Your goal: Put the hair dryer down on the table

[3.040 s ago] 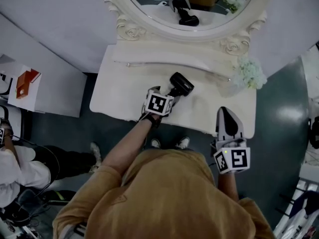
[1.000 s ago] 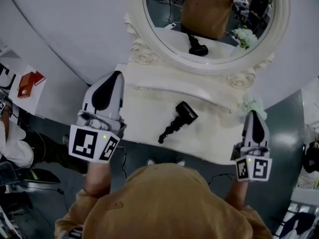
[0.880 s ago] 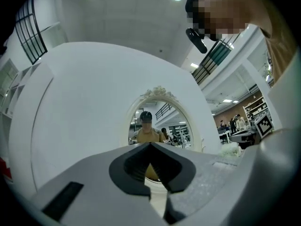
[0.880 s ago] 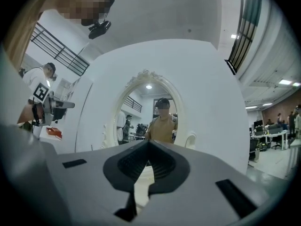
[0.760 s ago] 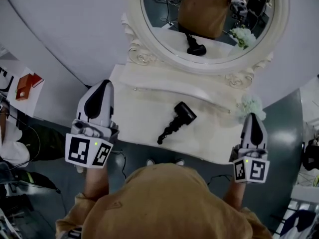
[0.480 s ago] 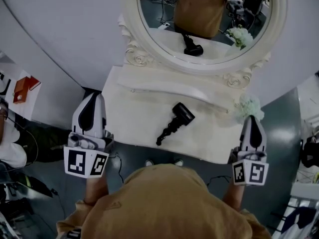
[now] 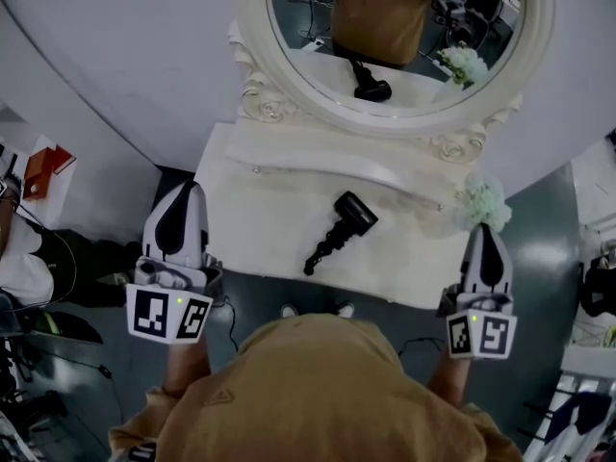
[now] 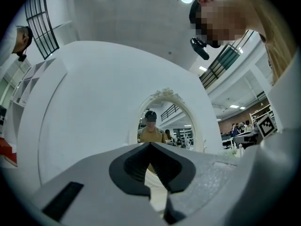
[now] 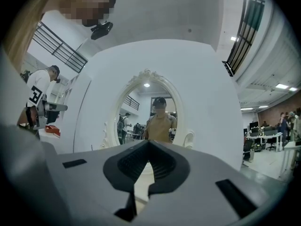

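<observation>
Head view: the black hair dryer (image 7: 343,229) lies flat on the cream-white dressing table (image 7: 260,210), at centre frame and free of both tools, so the putting-down looks done with nothing left; its long axis runs diagonally, handle to lower left, head to upper right; the left gripper (image 7: 185,192) and right gripper (image 7: 482,234) flank the table, well apart from it.

Left gripper view: jaws pressed together, holding nothing.

Right gripper view: jaws likewise together and empty.

Black hair dryer (image 7: 341,230) flat on table (image 7: 252,221)
</observation>
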### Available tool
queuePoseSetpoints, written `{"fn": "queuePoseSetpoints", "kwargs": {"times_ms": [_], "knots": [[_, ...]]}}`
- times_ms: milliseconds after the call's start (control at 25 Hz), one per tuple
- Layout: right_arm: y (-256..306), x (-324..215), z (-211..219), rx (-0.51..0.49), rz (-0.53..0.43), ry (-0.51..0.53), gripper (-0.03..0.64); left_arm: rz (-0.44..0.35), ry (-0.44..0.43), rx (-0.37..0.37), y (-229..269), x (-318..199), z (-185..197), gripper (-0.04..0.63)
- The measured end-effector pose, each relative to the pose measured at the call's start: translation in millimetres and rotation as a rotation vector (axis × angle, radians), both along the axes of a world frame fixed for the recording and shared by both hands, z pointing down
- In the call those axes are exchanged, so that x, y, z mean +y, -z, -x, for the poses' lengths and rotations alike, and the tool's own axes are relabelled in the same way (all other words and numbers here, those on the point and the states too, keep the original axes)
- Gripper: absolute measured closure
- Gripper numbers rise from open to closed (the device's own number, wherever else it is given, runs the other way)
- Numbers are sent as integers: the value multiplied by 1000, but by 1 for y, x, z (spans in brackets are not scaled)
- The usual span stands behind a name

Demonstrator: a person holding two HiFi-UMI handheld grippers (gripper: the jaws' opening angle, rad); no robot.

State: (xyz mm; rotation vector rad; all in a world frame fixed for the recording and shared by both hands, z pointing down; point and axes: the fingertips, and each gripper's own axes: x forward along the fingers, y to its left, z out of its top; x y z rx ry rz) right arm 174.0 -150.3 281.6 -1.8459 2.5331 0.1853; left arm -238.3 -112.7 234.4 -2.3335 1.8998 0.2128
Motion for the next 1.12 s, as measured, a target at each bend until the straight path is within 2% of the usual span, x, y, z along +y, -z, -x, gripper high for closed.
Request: {"fn": "queuePoseSetpoints", "kwargs": {"times_ms": [240, 1120], "knots": [[-7, 13, 7, 3, 15, 3, 615, 13, 3, 50, -8, 3, 10, 592], [-15, 48, 14, -2, 48, 13, 614, 42, -26, 33, -13, 29, 3, 592]]}}
